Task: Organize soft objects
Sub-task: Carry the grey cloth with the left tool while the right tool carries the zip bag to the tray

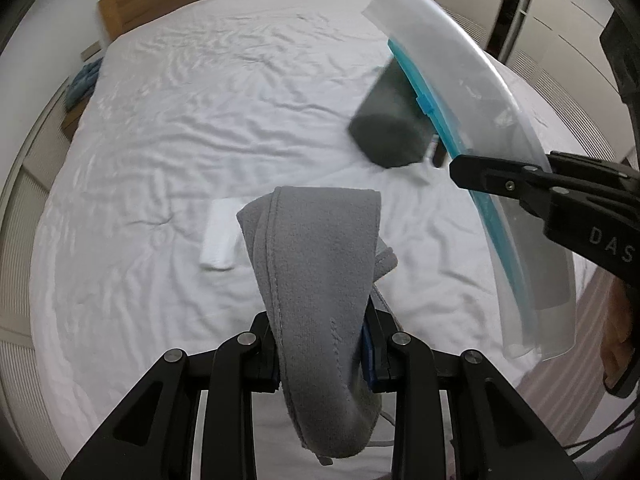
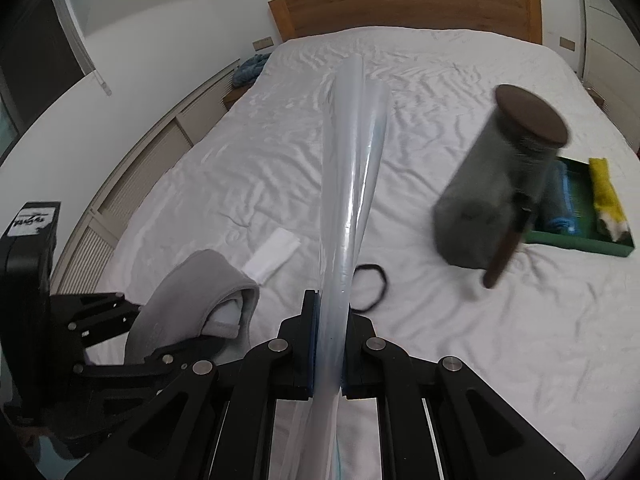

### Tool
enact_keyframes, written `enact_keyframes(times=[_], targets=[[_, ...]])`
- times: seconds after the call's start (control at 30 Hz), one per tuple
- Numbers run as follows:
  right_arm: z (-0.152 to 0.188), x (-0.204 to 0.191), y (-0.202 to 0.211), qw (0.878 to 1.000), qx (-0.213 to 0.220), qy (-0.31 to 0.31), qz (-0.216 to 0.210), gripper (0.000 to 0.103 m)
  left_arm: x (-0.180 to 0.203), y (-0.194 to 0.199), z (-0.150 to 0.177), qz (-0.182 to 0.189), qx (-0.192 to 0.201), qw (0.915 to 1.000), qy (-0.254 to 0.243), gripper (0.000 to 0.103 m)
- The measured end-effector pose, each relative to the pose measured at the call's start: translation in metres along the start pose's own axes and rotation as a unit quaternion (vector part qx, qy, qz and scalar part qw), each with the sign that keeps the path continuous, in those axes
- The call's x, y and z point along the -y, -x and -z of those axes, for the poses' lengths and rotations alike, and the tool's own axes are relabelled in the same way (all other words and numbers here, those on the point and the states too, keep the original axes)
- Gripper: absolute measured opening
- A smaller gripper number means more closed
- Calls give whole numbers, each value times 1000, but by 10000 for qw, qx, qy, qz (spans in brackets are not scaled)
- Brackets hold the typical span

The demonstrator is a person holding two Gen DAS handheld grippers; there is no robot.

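Observation:
My left gripper (image 1: 325, 354) is shut on a folded grey fleece cloth (image 1: 316, 272) and holds it above the white bed (image 1: 180, 128). The cloth also shows in the right wrist view (image 2: 188, 300) at the lower left. My right gripper (image 2: 329, 350) is shut on a clear plastic zip bag (image 2: 354, 184) with a blue seal strip (image 1: 430, 108). The bag stands edge-on between the pads. In the left wrist view the bag (image 1: 452, 56) arcs down the right side, beside the cloth. A small white folded cloth (image 1: 220, 236) lies on the bed, also seen in the right wrist view (image 2: 274, 250).
A dark grey cylinder with a brown lid (image 2: 500, 176) is blurred above the bed, right of the bag. A green tray (image 2: 580, 240) holds blue and yellow cloths. A black hair band (image 2: 372, 286) lies on the sheet. A wooden headboard (image 2: 404, 8) is at the far end.

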State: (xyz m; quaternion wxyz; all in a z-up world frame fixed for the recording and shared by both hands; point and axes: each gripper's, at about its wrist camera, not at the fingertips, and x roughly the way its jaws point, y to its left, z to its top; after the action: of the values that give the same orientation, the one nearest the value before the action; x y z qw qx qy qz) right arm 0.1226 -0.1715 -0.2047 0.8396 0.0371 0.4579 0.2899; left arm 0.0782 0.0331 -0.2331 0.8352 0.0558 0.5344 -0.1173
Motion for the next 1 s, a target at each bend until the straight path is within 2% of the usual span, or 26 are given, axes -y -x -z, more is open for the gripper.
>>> enact_keyframes(times=[0.2,0.47,0.83,1.0], targets=[[18,42,49,9997,-141,-207,-8,8,60,-3,-15,252,-171,9988,-388,25],[43,118,107,9973,-349,-528,374,8,146,-16,-42,743,-300,9923,-950,25],[63,209,151,9886,-616,-1005,933,8,236,-45,-84,1171,-352,9802,-1560,25],[70,253,163,9832,-794,-1180,1145,8,270,-59,-100,1345,-432,9765,-1628,25]])
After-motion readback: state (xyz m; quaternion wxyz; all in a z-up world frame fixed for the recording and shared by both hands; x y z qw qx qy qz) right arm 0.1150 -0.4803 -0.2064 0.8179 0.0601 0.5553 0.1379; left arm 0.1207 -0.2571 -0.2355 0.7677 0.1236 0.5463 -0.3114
